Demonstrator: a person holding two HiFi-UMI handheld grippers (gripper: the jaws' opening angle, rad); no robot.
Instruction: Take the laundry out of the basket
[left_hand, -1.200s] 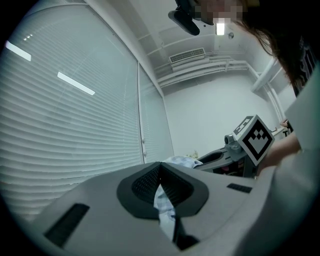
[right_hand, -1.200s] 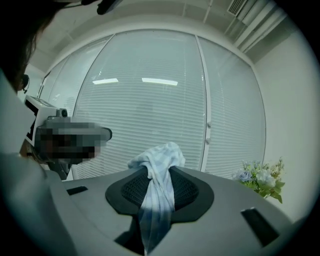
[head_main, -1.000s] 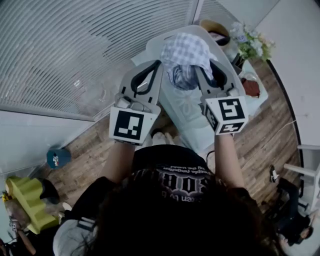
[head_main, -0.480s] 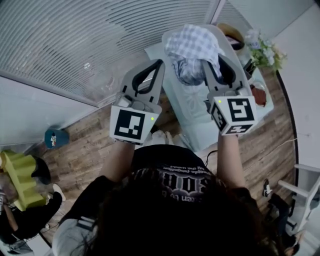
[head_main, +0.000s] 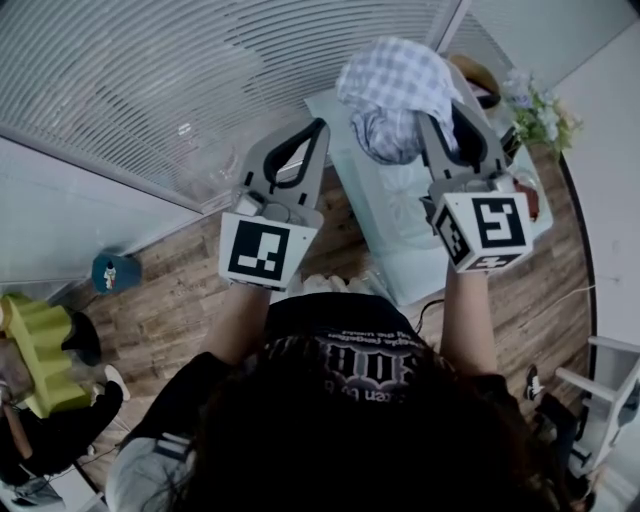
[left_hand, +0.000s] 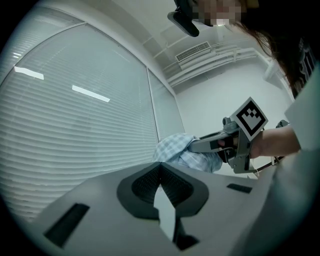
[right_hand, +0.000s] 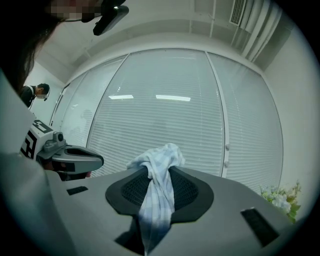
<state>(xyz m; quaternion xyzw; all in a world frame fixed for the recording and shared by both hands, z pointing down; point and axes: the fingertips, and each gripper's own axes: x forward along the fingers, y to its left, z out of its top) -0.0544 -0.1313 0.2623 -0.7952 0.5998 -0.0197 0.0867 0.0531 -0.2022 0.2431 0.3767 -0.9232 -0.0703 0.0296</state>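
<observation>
count: two grippers, one cloth, one bench, one bunch of flowers.

left gripper (head_main: 318, 128): sitting at 11 o'clock in the head view. its jaws are meeting at the tips, clenched on nothing; the left gripper view is showing only a narrow slit below the tips. grey moulded shell, dark ribbed pads, one cube (head_main: 265, 250) with black-and-white square markers at the rear.

right gripper (head_main: 445, 125): sitting at 1 o'clock. its jaws are pinching the cloth (head_main: 395, 80), grasping it between the ribbed pads. same grey shell, and one marker cube (head_main: 490, 230).

cloth: soft woven fabric, pale blue-and-white check, bunching into a rounded crumple above the jaws tips and trailing down through the gap in a twisted strip. it is hanging in the air over the bench (head_main: 385, 215), at 12 to 1 o'clock, clear of the surface.

bench: white, smooth, rounded corners, running from centre toward 1 o'clock.

flowers (head_main: 540, 105): pale blooms with green leaves, standing at the bench's 2 o'clock edge.

floor (head_main: 180, 290): wood planks. horizontal slatted blinds (head_main: 150, 80) are filling 9 to 12 o'clock.
</observation>
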